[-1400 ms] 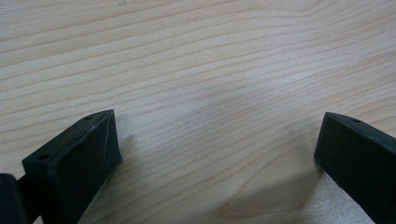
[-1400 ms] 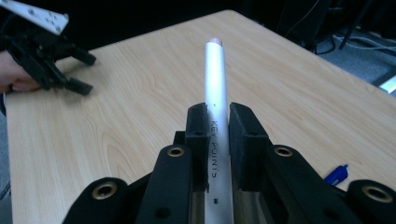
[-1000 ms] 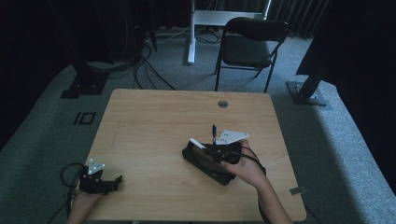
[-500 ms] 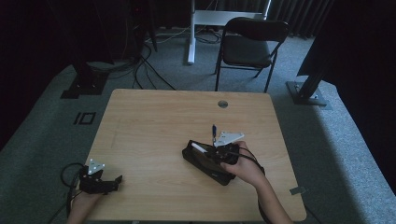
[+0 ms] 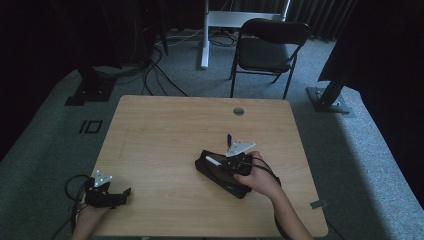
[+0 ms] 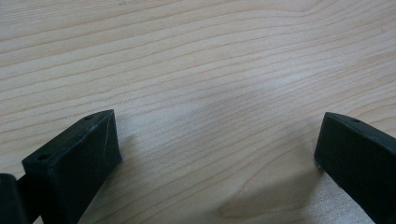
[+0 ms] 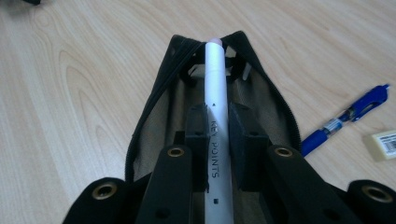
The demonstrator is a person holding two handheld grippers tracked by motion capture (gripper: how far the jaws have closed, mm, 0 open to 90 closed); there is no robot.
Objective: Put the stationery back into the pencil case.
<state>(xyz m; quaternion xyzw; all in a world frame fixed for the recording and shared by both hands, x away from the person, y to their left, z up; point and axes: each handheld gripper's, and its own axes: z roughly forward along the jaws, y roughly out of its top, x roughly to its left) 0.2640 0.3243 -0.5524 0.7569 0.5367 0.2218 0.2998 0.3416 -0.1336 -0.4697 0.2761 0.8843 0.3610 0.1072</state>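
High view: right gripper (image 5: 226, 161) sits over a black pouch (image 5: 220, 175) near the table's (image 5: 165, 130) right; left gripper (image 5: 117, 196) rests near-left. Left gripper view: jaws spread above bare wood. Right gripper view: jaws pinch a white marker (image 7: 217, 93) printed "KEY POINTS" inside the open pouch; a blue pen (image 7: 345, 119) and an eraser (image 7: 382, 143) lie right.

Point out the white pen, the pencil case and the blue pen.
white pen (image 7: 217, 116), right gripper view, barrel above the print, between the jaws.
pencil case (image 7: 154, 116), right gripper view, left zipper edge of the open mouth.
blue pen (image 7: 348, 116), right gripper view, mid barrel, on the table.
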